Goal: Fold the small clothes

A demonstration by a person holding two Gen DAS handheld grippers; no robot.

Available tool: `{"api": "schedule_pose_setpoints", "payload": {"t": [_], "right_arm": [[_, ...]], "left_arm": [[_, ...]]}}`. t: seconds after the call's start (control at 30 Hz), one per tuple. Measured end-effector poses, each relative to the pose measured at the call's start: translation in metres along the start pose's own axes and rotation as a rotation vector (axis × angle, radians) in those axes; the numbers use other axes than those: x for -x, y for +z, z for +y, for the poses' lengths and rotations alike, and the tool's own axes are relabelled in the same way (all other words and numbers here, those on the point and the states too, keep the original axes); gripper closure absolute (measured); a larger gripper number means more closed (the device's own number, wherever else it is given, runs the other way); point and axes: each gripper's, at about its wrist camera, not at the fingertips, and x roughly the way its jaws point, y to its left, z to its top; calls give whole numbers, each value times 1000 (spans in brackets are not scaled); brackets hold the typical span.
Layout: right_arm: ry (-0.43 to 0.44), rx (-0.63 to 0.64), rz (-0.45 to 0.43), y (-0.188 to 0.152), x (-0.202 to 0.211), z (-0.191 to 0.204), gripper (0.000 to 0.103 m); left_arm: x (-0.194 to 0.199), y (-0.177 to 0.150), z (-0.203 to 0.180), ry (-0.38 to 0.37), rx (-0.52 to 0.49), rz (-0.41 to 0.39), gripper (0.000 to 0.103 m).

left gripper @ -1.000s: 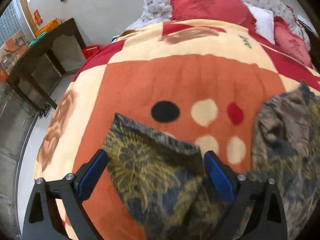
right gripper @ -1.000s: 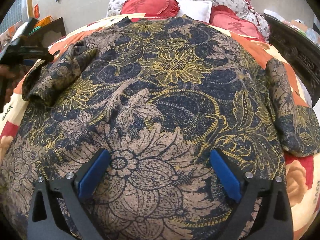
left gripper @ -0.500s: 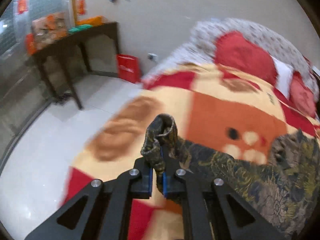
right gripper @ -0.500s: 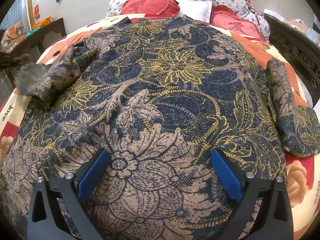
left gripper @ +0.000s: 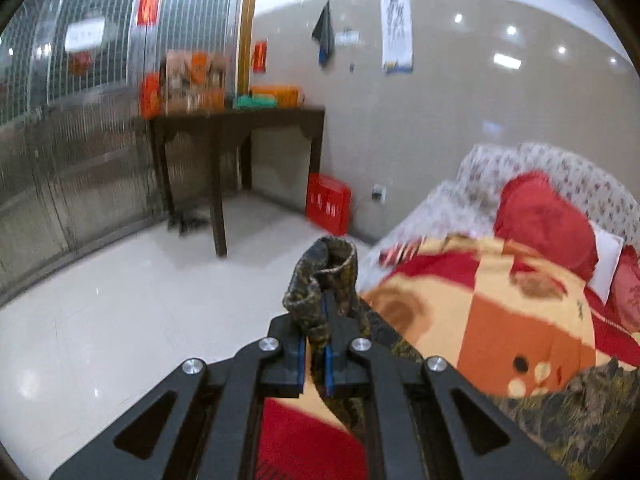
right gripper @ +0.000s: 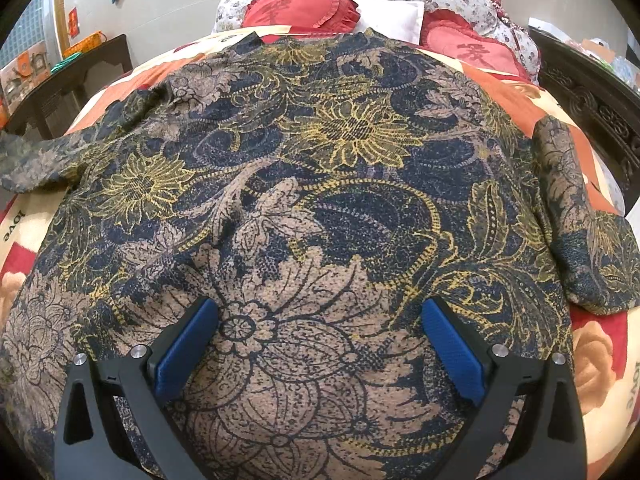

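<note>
A dark floral top [right gripper: 340,160] in navy, tan and yellow lies spread flat on the bed's blanket [right gripper: 520,92]. My right gripper [right gripper: 320,320] hovers open just over its lower part, blue pads [right gripper: 188,340] wide apart with nothing pinched. My left gripper [left gripper: 325,300] is shut on the end of the top's left sleeve [left gripper: 320,276], which bunches above the fingertips and is held up off the bed, past its left edge. In the right wrist view that sleeve [right gripper: 32,160] stretches out to the left. The other sleeve [right gripper: 580,220] lies folded along the right side.
Red pillows [right gripper: 304,8] and a white one sit at the head of the bed. A dark carved bed frame [right gripper: 592,92] runs along the right. Left of the bed are white floor, a dark wooden table [left gripper: 240,120] with boxes, and a red crate [left gripper: 328,204].
My left gripper closed on the sleeve end, then lifted it and drew it out to the left, off the bed's side. The right gripper stayed still and open.
</note>
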Motion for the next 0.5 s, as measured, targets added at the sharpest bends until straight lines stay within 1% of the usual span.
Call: {"api": "schedule_pose_setpoints", "payload": {"t": [0.03,0.1,0.13,0.2,0.27,0.33,0.37,0.4,0.43,0.47,0.5], "right_arm": [[1,0,1,0,0,0,0],[3,-2,1,0,0,0,0],[4,-3,1,1,-1,0,0],[3,-2,1,0,-1,0,0],[3,-1,0,0,-1,0,0],[4,-2,2,0,-1,0,0],[5,-3,5,0,-1,0,0],[5,-3,7,0,0,0,0],[3,-1,10,0,0,1,0],[2,0,13,0,0,1,0],[4,-1,19,1,1,0,0]], "left_arm": [[11,8,-4,2,-1,-46,97],[21,20,-9,-8,21,-85,97],[29,25,-13,-29,44,-96,97],[38,25,-31,-101,44,-92,97],[48,16,-60,-230,17,-66,97],[55,0,-95,-375,-19,-13,97],[60,-14,-119,-467,-39,25,97],[63,-23,-134,-515,-49,48,97],[67,-39,-159,-592,-65,91,97],[70,-56,-184,-654,-81,134,97],[73,-73,-206,-690,-102,168,97]]}}
